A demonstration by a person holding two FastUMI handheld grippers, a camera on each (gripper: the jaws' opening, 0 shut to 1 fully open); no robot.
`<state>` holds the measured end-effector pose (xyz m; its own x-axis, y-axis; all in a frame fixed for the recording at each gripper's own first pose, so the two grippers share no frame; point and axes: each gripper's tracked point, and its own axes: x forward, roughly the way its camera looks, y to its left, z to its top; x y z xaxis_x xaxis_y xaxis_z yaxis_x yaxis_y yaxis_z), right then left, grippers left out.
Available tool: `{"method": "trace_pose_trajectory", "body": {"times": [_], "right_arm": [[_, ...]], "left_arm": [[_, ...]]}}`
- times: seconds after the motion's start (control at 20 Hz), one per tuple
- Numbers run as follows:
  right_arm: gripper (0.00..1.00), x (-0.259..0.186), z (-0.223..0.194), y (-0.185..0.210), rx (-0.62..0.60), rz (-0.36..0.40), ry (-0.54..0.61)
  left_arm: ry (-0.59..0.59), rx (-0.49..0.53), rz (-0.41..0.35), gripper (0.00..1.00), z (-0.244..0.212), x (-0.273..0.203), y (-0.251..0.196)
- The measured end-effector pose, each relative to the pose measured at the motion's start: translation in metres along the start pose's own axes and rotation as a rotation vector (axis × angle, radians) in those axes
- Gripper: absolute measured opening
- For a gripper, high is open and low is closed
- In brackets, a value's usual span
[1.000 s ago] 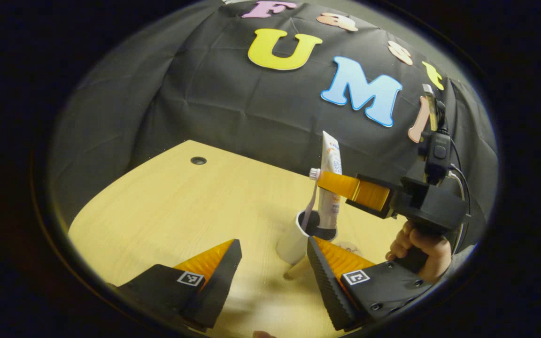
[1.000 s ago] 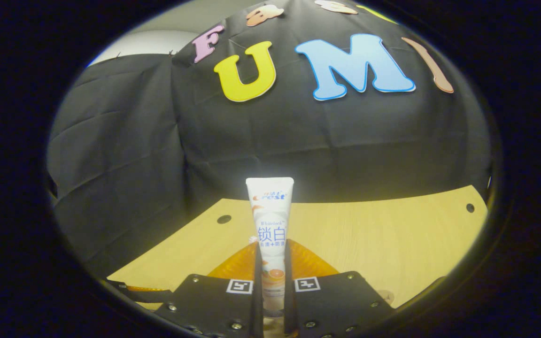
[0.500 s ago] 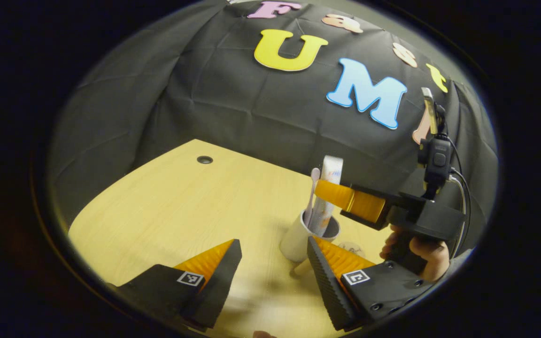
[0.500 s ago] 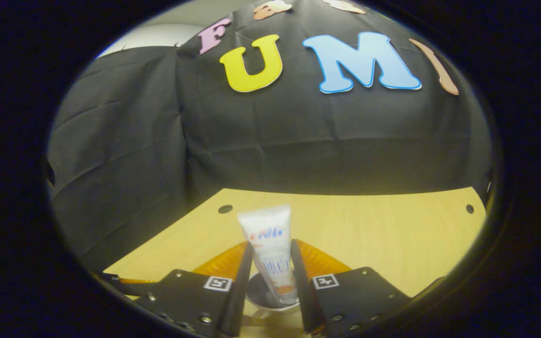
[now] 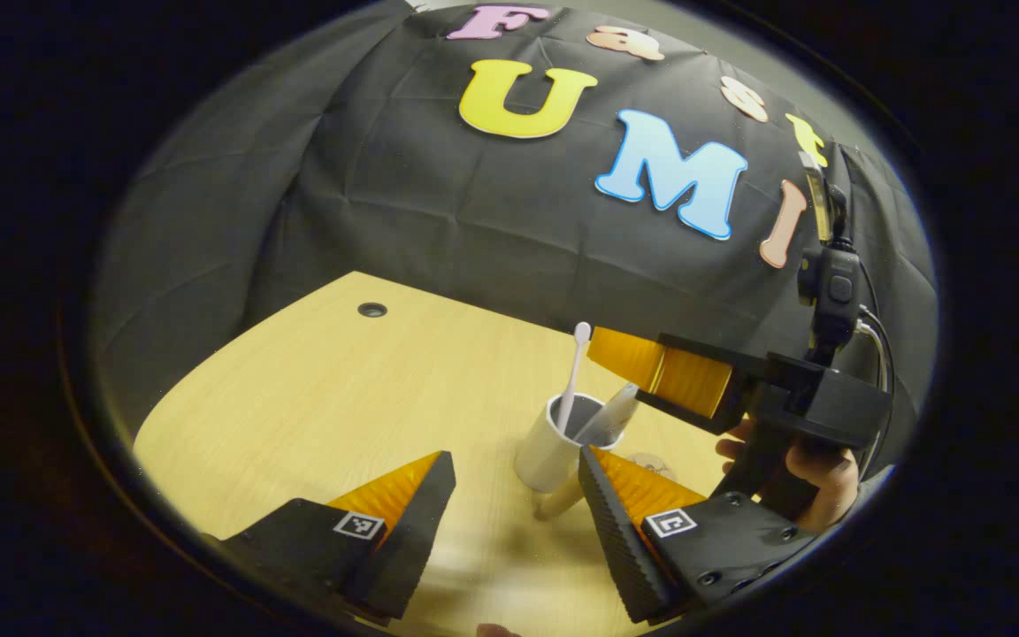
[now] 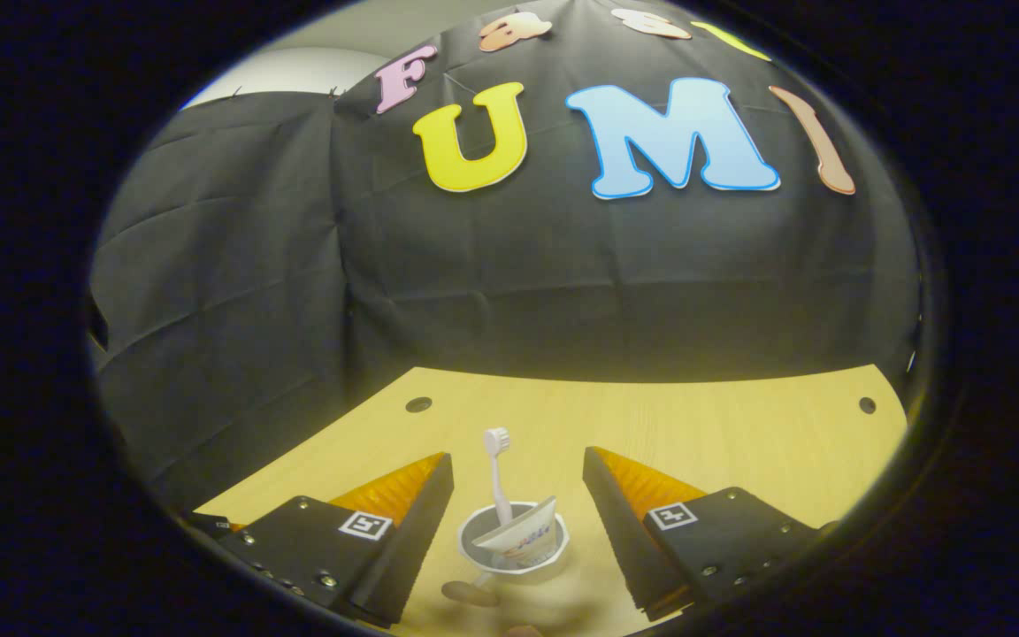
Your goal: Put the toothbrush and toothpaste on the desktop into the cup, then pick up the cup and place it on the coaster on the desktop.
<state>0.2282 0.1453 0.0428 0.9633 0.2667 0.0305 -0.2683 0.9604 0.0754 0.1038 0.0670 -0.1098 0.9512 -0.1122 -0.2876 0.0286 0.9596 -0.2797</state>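
My right gripper (image 6: 517, 513) spread above white plastic cup (image 6: 514, 553); white toothbrush (image 6: 497, 473) and toothpaste tube (image 6: 523, 538) inside. My left gripper (image 5: 514, 504) spread, near cup.

Nothing legible is showing here. The toothpaste (image 6: 523, 538) leaning in the cup (image 6: 554, 556) is carrying blue and orange print, but it is coming out too blurred to read. Each finger of the left gripper (image 5: 517, 464) and the right gripper (image 6: 518, 464) is wearing a square black-and-white coded marker (image 5: 358, 525), bearing no letters or numbers
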Motion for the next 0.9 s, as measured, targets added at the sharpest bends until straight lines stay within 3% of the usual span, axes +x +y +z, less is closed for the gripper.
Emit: {"method": "trace_pose_trajectory", "body": {"times": [0.45,0.6,0.75,0.85,0.9], "right_arm": [[0.89,-0.057,0.033,-0.03,0.013,-0.063,-0.076],[0.89,-0.081,0.032,-0.047,0.021,-0.1,-0.081],[0.89,-0.11,0.028,-0.065,0.024,-0.148,-0.08],[0.89,-0.125,0.023,-0.078,0.026,-0.178,-0.072],[0.89,-0.134,0.018,-0.082,0.033,-0.188,-0.066]], "left_arm": [[0.051,0.02,-0.049,0.96,-0.012,0.006,-0.033],[0.111,0.028,-0.057,0.92,-0.02,0.018,-0.041],[0.174,0.031,-0.059,0.96,-0.03,0.031,-0.046],[0.21,0.049,-0.061,0.92,-0.036,0.04,-0.052],[0.226,0.066,-0.058,0.96,-0.038,0.044,-0.054]]}}
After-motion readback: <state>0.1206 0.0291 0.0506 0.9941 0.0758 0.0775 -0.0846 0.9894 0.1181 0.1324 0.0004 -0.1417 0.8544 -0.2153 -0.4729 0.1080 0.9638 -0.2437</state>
